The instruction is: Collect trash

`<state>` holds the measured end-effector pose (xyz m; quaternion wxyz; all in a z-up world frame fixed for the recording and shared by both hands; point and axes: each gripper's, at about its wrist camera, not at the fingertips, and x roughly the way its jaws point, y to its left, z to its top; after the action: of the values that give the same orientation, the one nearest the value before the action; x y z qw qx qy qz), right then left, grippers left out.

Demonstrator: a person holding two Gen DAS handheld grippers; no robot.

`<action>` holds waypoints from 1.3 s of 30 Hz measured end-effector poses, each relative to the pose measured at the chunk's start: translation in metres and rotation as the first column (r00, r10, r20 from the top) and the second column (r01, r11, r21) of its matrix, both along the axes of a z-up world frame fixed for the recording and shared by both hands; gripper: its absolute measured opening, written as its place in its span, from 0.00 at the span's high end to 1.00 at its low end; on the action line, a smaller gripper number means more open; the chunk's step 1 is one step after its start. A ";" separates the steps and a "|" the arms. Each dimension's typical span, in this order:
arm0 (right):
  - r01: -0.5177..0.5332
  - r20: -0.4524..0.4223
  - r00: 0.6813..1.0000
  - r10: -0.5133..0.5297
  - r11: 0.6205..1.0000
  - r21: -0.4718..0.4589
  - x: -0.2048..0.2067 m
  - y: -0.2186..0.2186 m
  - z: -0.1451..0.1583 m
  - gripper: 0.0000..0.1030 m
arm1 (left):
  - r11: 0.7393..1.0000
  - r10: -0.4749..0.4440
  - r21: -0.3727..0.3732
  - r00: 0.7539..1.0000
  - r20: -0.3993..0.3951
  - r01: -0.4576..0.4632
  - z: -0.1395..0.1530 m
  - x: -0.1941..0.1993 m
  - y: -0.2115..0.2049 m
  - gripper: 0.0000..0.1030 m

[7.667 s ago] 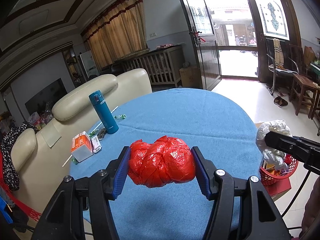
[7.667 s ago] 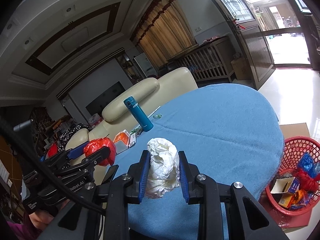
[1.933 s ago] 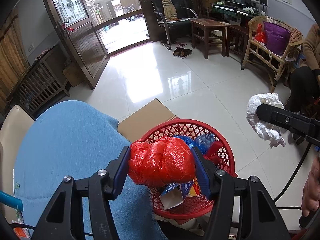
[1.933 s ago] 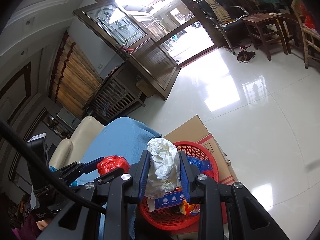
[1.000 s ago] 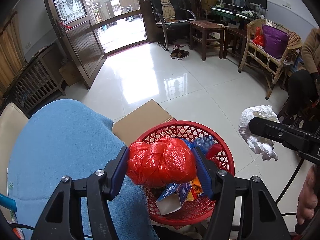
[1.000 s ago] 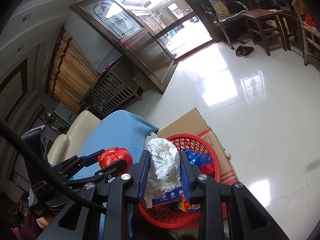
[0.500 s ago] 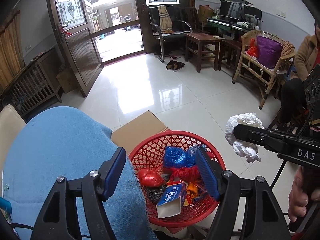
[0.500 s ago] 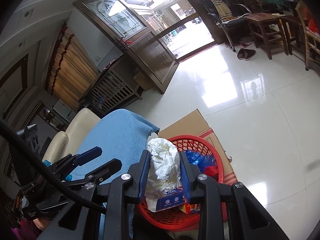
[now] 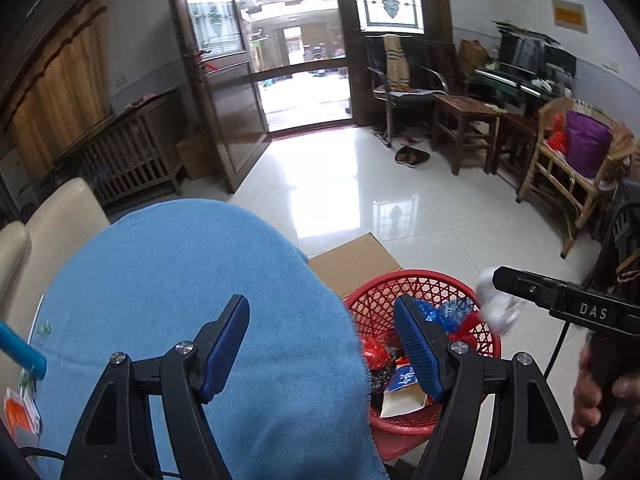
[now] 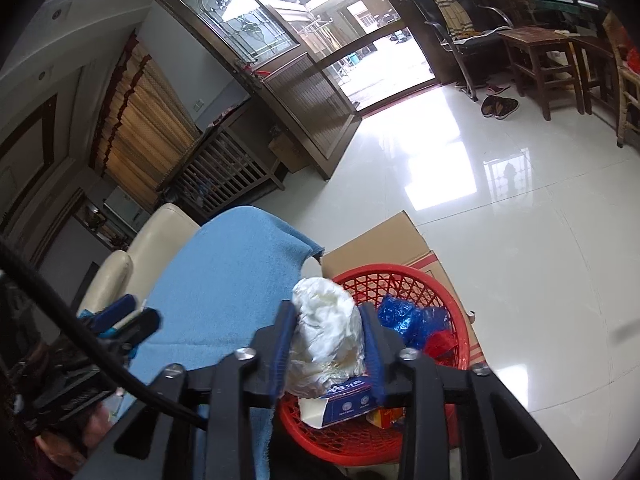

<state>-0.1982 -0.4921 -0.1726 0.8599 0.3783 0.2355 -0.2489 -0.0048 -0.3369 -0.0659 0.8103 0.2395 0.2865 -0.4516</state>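
A red basket of trash is seen beside the blue-clothed table's edge; the empty left gripper has just been opened; a white wad is framed, seemingly unpressed, by the right gripper's just-opened jaws above the basket.

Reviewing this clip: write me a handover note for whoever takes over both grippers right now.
Left gripper: jaws open, just been widening, nothing between them, above the edge of the blue-covered table.
Right gripper: jaws have just been opening, with the white crumpled wad between them over the red basket. It looks like a release under way.
Done: the red plastic bag lies in the basket.
Left: see the wad land in the basket, then check the table for more trash.
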 end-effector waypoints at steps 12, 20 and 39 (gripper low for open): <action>-0.014 0.020 1.000 0.016 0.996 -0.085 0.001 0.027 0.028 0.23 | 0.991 0.122 -0.056 0.991 0.045 -0.120 0.014 0.002 0.040 0.27; -0.081 0.022 0.996 0.086 0.980 -0.180 0.016 0.072 0.052 0.23 | 0.973 0.227 -0.075 0.968 0.110 -0.220 0.026 0.000 0.076 0.27; -0.284 0.044 0.947 0.318 0.894 -0.346 0.044 0.183 0.095 0.23 | 0.866 0.497 -0.158 0.852 0.166 -0.474 0.060 -0.013 0.197 0.27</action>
<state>-0.1543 -0.3088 -0.0776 0.9504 0.1974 0.2024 -0.1298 -0.0177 -0.1403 -0.0059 0.9348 0.1581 0.2286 -0.2210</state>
